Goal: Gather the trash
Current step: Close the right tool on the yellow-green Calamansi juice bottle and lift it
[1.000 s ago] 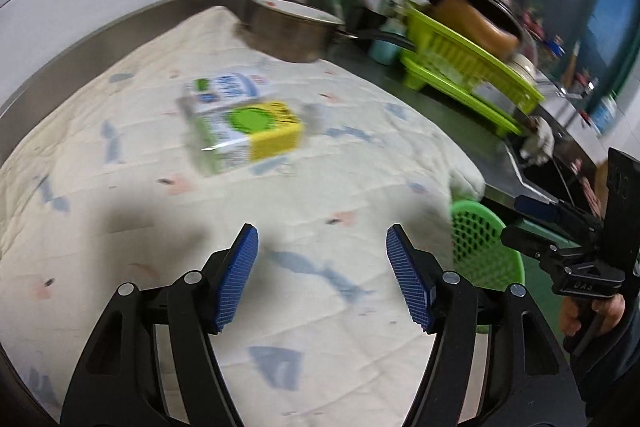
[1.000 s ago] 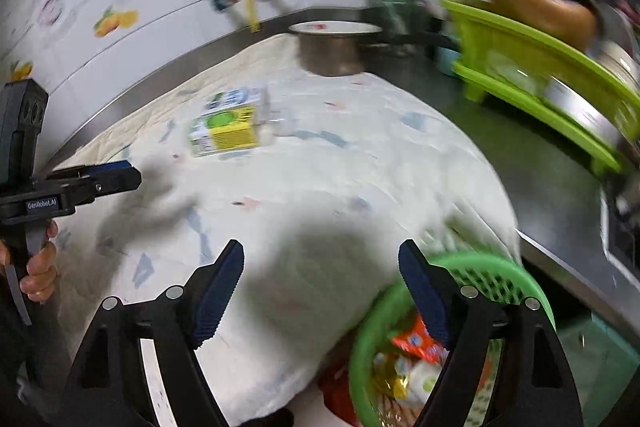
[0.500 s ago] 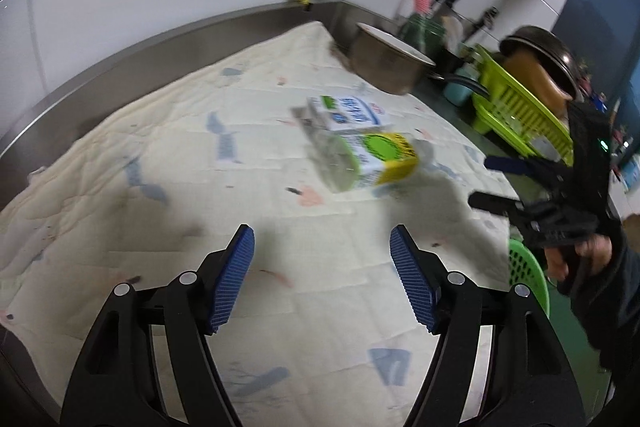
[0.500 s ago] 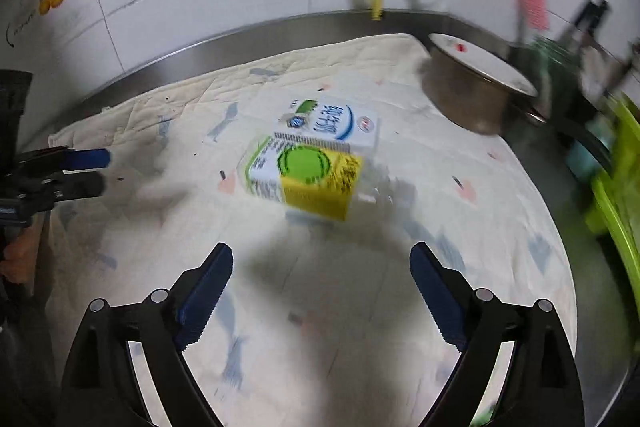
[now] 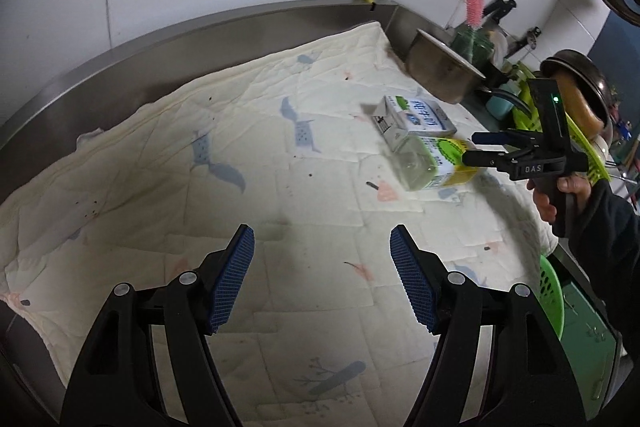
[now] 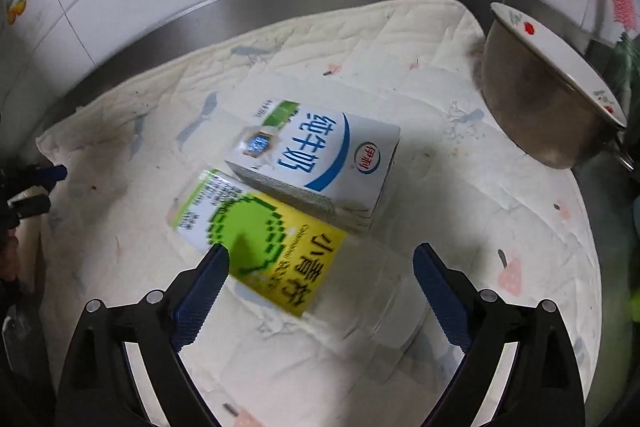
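Observation:
A clear plastic bottle with a yellow and green label (image 6: pixel 280 251) lies on its side on the quilted cloth (image 6: pixel 460 227). A white and blue milk carton (image 6: pixel 316 163) lies against it on the far side. My right gripper (image 6: pixel 320 279) is open and hovers just above the bottle, fingers either side of it. In the left wrist view the bottle (image 5: pixel 432 167), the carton (image 5: pixel 416 119) and the right gripper (image 5: pixel 476 149) show at the right. My left gripper (image 5: pixel 322 279) is open and empty over bare cloth, well short of them.
A steel bowl (image 6: pixel 548 107) stands at the back right of the cloth. A green basket (image 5: pixel 552 295) sits below the counter's right edge. A green dish rack with pots (image 5: pixel 576 131) is at the far right. A steel backsplash rims the counter.
My right gripper has moved in from the basket toward the bottle and carton and now hovers over the bottle. My left gripper has swung left and back; both stay open.

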Demonstrator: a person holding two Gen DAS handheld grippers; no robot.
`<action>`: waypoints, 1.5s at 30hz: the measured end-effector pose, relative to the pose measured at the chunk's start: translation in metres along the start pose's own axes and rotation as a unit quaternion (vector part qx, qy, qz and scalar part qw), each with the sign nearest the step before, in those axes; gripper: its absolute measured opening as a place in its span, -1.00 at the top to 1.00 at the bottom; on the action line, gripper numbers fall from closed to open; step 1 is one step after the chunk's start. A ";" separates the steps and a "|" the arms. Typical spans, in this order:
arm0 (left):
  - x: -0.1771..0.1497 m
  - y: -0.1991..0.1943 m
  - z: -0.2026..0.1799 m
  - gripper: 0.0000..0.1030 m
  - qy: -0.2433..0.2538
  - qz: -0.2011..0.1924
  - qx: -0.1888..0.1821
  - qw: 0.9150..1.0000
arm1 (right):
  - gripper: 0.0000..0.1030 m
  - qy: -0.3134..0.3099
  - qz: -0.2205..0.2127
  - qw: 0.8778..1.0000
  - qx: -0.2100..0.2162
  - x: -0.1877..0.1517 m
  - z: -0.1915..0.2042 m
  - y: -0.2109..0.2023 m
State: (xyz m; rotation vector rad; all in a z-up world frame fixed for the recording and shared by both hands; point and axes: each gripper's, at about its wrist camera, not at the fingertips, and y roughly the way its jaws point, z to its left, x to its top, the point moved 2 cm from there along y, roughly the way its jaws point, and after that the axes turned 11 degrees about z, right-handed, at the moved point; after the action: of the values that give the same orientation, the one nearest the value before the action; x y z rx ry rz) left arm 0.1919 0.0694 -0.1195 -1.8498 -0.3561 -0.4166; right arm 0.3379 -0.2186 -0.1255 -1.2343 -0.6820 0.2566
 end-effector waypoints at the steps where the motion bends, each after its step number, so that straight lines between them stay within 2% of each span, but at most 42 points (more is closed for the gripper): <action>1: -0.001 0.001 0.001 -0.36 0.000 0.001 0.001 1.000 | -0.75 -0.001 0.006 1.000 0.008 0.000 -0.001 0.003; 4: -0.002 0.003 0.003 -0.36 -0.003 0.005 0.004 1.000 | -0.76 -0.009 0.010 0.999 0.038 0.001 -0.001 0.006; 10: -0.002 0.005 0.003 -0.36 -0.006 0.007 0.003 1.000 | -0.81 -0.051 0.034 0.997 0.052 -0.005 0.016 0.006; 13: -0.001 0.006 0.001 -0.36 -0.005 0.007 0.000 1.000 | -0.81 -0.086 0.061 0.994 0.041 -0.013 0.030 0.006; 18: -0.001 0.004 -0.001 -0.36 -0.005 0.004 0.000 1.000 | -0.80 -0.159 0.103 0.982 0.021 -0.026 0.063 0.010; 23: -0.001 0.001 0.003 -0.36 -0.010 0.003 0.002 1.000 | -0.79 -0.174 0.094 0.980 -0.014 -0.017 0.073 0.015; 25: -0.002 0.000 0.004 -0.36 -0.009 0.002 0.004 1.000 | -0.77 -0.172 0.090 0.981 -0.016 -0.009 0.075 0.019; 27: -0.002 -0.001 0.006 -0.36 -0.010 0.001 0.005 1.000 | -0.54 -0.174 0.094 0.980 -0.012 -0.004 0.078 0.024; 31: -0.003 -0.003 0.008 -0.36 -0.010 0.001 0.005 1.000 | -0.41 -0.177 0.101 0.979 -0.028 0.006 0.083 0.039; 36: 0.007 0.003 0.002 -0.36 0.005 0.003 0.000 1.000 | -0.14 -0.157 0.094 0.982 -0.042 0.008 0.082 0.040; 38: 0.014 0.007 -0.005 -0.36 0.020 0.004 -0.004 1.000 | -0.09 -0.144 0.093 0.984 -0.044 0.004 0.081 0.036; 45: 0.048 0.029 -0.036 -0.36 0.092 0.009 -0.004 0.996 | -0.05 -0.049 0.072 0.996 -0.006 -0.027 0.067 -0.001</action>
State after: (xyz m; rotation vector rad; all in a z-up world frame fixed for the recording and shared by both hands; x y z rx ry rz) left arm 0.2433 0.0276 -0.1117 -1.8036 -0.2123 -0.5731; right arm 0.2761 -0.1814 -0.1223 -1.2911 -0.6804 0.4358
